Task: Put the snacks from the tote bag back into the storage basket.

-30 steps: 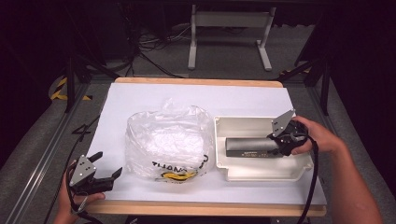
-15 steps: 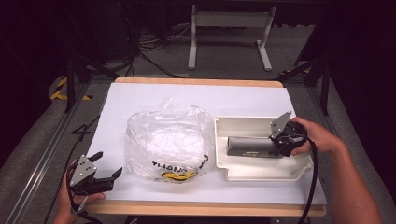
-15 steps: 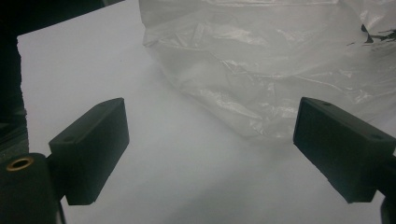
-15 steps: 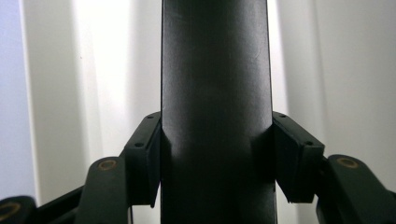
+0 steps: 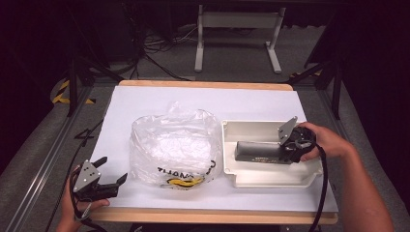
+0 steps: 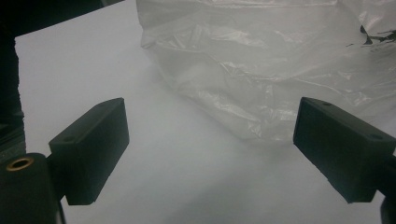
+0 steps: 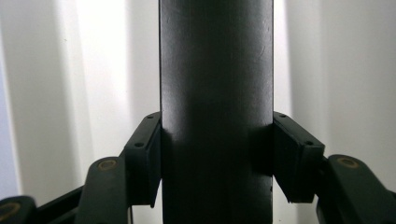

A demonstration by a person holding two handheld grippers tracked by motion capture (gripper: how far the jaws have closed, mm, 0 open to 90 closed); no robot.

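A dark grey cylinder (image 5: 258, 152) lies lengthwise inside a white moulded tray (image 5: 251, 129) at the right of the table. My right gripper (image 5: 285, 152) is shut on the cylinder's right end; in the right gripper view both pads (image 7: 148, 156) press against the sides of the cylinder (image 7: 215, 93). A crumpled clear plastic bag (image 5: 174, 145) with black and yellow print sits mid-table. My left gripper (image 5: 110, 173) rests at the front left corner, open, with nothing between its jaws; the bag (image 6: 261, 70) lies ahead of it, apart from the pads.
White paper (image 5: 145, 104) covers the wooden tabletop. Beyond the far edge, a metal stand (image 5: 237, 34) and cables sit on the dark floor. A dark rail (image 5: 48, 159) runs along the table's left side.
The right gripper and the cylinder have shifted slightly within the tray. The left gripper has stayed put.
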